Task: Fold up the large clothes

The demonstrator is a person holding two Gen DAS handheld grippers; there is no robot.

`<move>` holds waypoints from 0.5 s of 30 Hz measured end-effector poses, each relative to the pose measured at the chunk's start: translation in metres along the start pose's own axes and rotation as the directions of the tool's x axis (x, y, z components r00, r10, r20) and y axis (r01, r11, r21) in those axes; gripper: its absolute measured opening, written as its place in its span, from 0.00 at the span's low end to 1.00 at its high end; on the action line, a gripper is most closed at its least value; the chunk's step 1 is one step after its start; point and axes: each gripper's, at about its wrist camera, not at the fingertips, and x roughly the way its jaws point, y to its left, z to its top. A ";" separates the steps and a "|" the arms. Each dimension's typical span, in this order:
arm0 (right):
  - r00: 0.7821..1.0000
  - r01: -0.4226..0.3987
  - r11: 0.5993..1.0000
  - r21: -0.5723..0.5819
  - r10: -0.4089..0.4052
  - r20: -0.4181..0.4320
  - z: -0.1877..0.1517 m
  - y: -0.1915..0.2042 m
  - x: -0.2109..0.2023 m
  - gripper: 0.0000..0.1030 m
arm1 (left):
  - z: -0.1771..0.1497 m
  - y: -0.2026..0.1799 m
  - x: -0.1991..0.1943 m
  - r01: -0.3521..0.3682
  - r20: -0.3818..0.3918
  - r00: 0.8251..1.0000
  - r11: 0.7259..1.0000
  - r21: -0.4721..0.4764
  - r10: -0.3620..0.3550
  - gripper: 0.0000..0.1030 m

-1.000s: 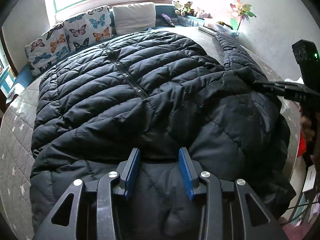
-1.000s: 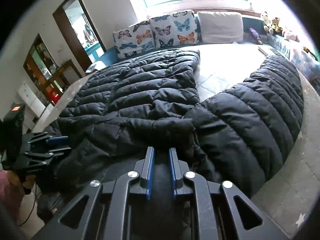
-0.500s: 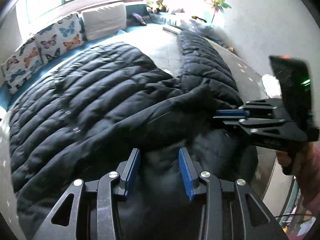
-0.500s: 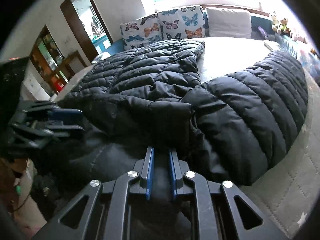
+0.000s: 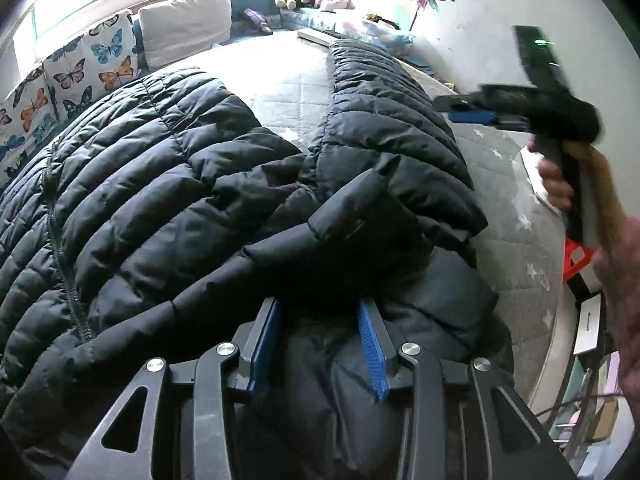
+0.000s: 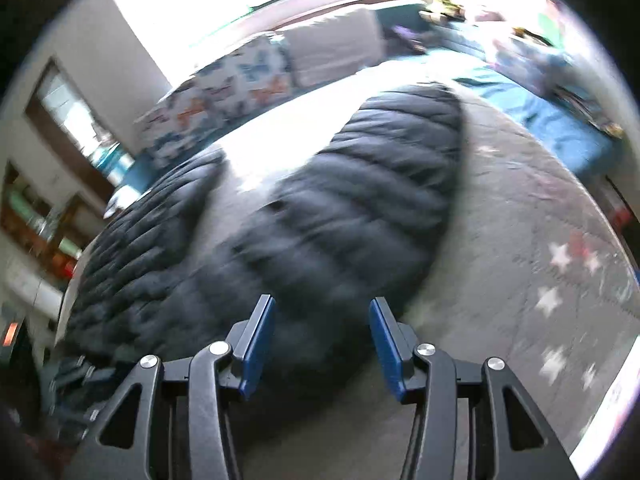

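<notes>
Left wrist: jacket (image 5: 168, 200) bunched between left gripper (image 5: 318, 344) jaws.

The left claw (image 5: 318, 312) points steeply down, its blue pads (image 5: 370, 354) set partly apart with a fold of the black puffer jacket (image 5: 160, 200) bunched between them. The right claw (image 6: 322, 312) tilts down over the jacket's near edge, its jaws opening with nothing between them (its view is blurred). In the left wrist view, the right hand (image 5: 560, 180) grips that claw's handle, beside the jacket.
</notes>
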 end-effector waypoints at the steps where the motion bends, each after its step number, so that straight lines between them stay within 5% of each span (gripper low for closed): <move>1: 1.000 0.006 0.999 0.031 -0.007 0.003 0.006 -0.010 0.007 0.52 | -0.001 0.001 0.000 0.008 0.001 1.000 1.000 -0.005 -0.008 0.41; 5: 1.000 0.012 0.993 0.118 -0.014 0.014 0.023 -0.037 0.029 0.52 | -0.002 0.008 0.002 0.036 0.002 0.999 0.999 -0.024 -0.036 0.41; 15: 0.983 -0.176 0.955 0.237 0.157 0.095 0.051 -0.056 0.050 0.50 | -0.004 0.008 0.005 0.040 0.008 0.999 0.999 -0.015 -0.040 0.41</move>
